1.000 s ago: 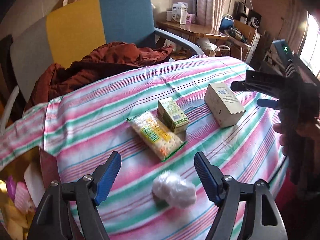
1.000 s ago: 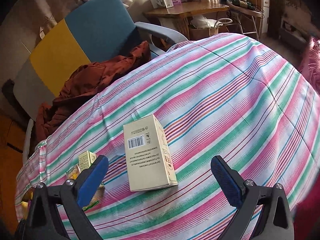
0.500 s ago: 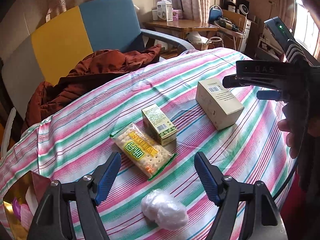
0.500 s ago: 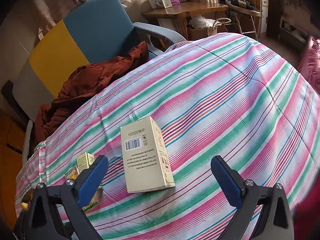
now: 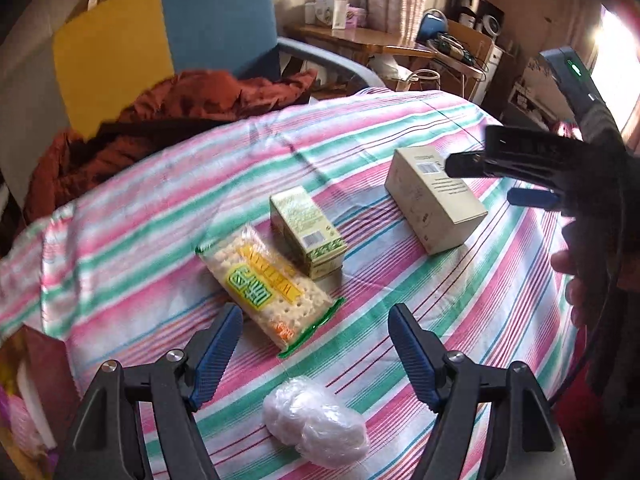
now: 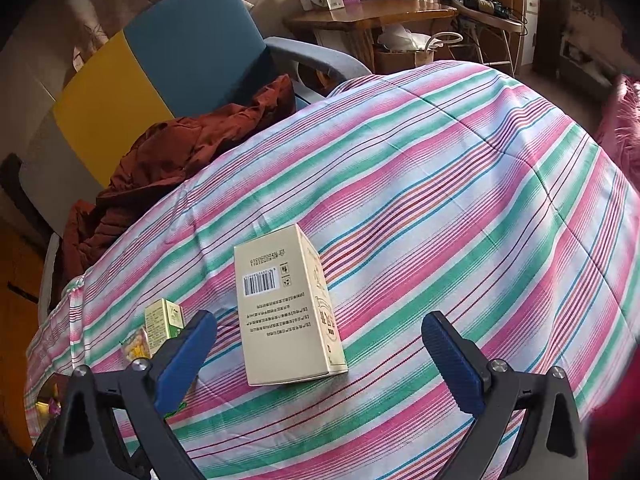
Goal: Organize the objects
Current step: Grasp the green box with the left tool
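On the striped tablecloth point(image 5: 160, 216) lie a clear cracker packet point(image 5: 266, 290), a small green box point(image 5: 306, 232), a cream box with a barcode point(image 5: 434, 200) and a crumpled clear plastic ball point(image 5: 316, 426). My left gripper point(image 5: 316, 344) is open, its blue pads apart above the near end of the cracker packet and beyond the plastic ball. My right gripper point(image 6: 320, 348) is open too, hovering over the near end of the cream box point(image 6: 286, 308) without touching it. The green box point(image 6: 164, 320) peeks out behind its left finger. In the left wrist view the right gripper point(image 5: 532, 172) shows from the side.
A rust-red jacket point(image 5: 168, 120) lies on a blue and yellow armchair point(image 5: 216, 20) behind the table. A wooden side table point(image 6: 372, 16) with boxes stands further back. A colourful bag point(image 5: 24, 400) sits at the table's left edge. A person's hand point(image 5: 572, 276) holds the right tool.
The left gripper has moved forward and lower towards the cracker packet, so the objects look larger and the plastic ball sits nearer the bottom. The right gripper has stayed put.
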`<state>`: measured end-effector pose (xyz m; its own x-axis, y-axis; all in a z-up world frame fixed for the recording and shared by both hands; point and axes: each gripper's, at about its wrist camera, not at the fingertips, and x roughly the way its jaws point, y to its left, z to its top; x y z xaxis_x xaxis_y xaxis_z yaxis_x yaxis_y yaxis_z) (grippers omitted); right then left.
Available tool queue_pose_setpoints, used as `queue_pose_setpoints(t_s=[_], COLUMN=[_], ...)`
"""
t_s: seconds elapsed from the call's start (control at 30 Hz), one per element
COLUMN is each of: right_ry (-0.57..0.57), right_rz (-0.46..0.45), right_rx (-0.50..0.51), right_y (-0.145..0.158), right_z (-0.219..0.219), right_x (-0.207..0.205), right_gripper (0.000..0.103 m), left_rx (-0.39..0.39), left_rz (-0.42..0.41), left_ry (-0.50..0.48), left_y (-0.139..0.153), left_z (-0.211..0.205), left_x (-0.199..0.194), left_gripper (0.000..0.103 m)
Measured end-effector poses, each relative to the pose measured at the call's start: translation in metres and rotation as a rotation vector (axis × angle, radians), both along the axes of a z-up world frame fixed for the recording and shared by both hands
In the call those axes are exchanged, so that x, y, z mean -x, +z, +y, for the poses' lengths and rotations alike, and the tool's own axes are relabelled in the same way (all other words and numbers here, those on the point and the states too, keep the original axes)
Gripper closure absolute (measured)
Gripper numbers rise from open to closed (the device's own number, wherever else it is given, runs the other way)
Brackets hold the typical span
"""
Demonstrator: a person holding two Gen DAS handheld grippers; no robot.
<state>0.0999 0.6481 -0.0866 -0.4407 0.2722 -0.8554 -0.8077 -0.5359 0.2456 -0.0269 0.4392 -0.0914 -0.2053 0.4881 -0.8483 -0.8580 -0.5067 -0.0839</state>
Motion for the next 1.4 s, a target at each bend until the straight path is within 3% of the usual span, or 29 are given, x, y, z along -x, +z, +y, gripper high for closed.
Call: queue_pose_setpoints(t_s=[0.27,0.5,0.83,0.9,1.0,1.17,1.4], right_ry=[0.01,0.005,-0.016,-0.02,-0.022,-0.016,-0.026], right_rz=[0.017,0.035,0.038,0.039,0.038,0.02,0.016], right_rx=[0.001,-0.003,0.017,0.016,0.014,0.018,0.067], right_y=[0.005,0.008,0.005,0.005,0.004,0.0,-0.012], right_z=[-0.002,-0.003,0.003,0.003,0.004,0.004,0.014], right_x=[0.0,-0.001,-0.004,-0.005,-0.004,-0.003,-0.005], right_gripper=[0.0,0.0,0.0,0.0,0.0,0.0,0.0], left_rx=[-0.096,-0.114,0.032,0.057,0.068,0.085,0.111], left_rz=[-0.136,-0.255,-0.253,-0.254,-0.191,-0.093,-0.059], left_ry=[0.078,0.117,0.114,0.107,0.065,-0.042,-0.092], left_y=[0.014,0.009,-0.036,-0.045,-0.047,-0.049,-0.043], left_z=[-0.008,0.032,0.095,0.1,0.105,0.103,0.093], left_x=[0.042,0.066,0.077,0.076,0.064,0.039,0.018], left_gripper=[0.027,0.03,0.049,0.061,0.072,0.073,0.073])
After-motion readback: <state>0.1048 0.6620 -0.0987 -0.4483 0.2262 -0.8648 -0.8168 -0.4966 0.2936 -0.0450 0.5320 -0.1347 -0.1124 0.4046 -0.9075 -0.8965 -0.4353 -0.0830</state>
